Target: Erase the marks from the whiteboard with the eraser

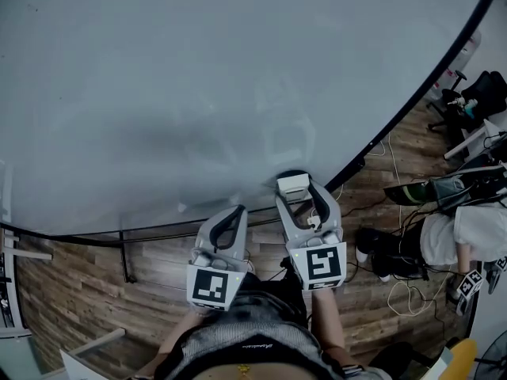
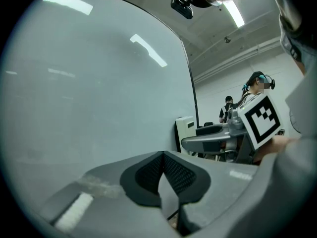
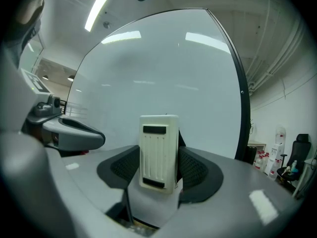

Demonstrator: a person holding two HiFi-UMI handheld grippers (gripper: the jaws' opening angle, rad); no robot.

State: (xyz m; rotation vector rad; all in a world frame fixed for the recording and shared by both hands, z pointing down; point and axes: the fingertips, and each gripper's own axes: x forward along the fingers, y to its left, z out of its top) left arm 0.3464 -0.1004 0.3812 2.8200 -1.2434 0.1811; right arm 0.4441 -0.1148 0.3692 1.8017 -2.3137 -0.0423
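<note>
The cream eraser [image 3: 158, 152] is clamped upright between the jaws of the right gripper [image 1: 295, 192] and is presented to the lower edge of the whiteboard [image 1: 198, 77]. The left gripper [image 1: 230, 216] is held just left of it, jaws pressed together with nothing between them. Contact between eraser and board cannot be confirmed.

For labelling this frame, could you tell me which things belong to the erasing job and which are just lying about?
Job: whiteboard, eraser clamped in right gripper, left gripper shut and empty.
Lying about: office chair, floor cables, bottles.
</note>
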